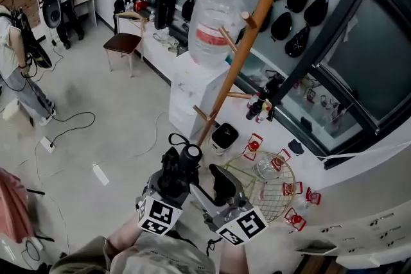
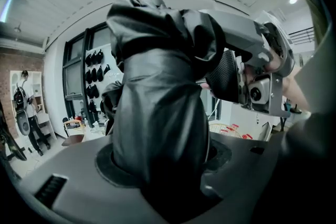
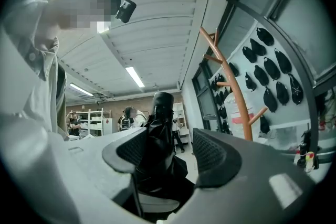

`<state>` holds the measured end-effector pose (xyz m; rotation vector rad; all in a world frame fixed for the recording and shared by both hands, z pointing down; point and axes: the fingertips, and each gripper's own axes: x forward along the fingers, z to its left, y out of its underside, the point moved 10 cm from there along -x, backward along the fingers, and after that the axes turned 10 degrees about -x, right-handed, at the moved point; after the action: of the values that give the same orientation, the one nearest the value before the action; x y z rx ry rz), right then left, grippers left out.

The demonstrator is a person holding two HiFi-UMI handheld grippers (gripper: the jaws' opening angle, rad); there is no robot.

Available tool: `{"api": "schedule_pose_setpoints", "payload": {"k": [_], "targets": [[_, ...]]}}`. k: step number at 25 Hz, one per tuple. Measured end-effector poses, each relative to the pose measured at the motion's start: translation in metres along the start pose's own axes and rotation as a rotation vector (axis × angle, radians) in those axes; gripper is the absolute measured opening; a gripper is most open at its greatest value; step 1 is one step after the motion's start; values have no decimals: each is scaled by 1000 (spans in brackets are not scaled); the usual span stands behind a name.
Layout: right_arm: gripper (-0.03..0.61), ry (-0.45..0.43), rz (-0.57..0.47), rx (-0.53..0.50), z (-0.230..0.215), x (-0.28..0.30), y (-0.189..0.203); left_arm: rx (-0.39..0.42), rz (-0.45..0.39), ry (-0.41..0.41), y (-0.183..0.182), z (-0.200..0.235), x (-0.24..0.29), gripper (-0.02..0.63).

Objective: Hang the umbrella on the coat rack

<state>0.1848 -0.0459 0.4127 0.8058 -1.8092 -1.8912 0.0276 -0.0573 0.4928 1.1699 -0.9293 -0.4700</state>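
Observation:
A black folded umbrella [image 1: 190, 156] stands upright at the bottom of the head view, with my left gripper [image 1: 178, 170] shut on it. In the left gripper view the umbrella's glossy fabric [image 2: 157, 86] fills the space between the jaws. My right gripper [image 1: 221, 181] hangs just right of it, open. In the right gripper view the umbrella [image 3: 160, 128] rises between the two black pads, close to the left pad and with a gap to the right pad. The wooden coat rack [image 1: 252, 35] leans up beyond the grippers, its pegs bare; it also stands at the right of the right gripper view [image 3: 233, 78].
A white water dispenser [image 1: 192, 90] with its bottle stands at the rack's foot. A round wire basket [image 1: 276, 192] lies on the floor to the right. A chair [image 1: 122, 43], floor cables and people are at the left. Black bags hang on the wall.

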Motion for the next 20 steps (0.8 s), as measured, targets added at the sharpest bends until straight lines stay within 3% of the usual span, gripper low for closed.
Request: {"api": "schedule_pose_setpoints", "payload": {"k": [8,9,10,20], "targets": [[264,-52,-4,64,-29,36,6,16,14,44,-13,43,32,264],[310,-57,0,63,-31,44,6,21,15,56,-16,49,36,264],[335,-62,6,61,-33,52,6,28,16,70,-19,54,40,264],[336,-69,30,44,-56,119,8,46,-4,248,-42,94,69,264]]}}
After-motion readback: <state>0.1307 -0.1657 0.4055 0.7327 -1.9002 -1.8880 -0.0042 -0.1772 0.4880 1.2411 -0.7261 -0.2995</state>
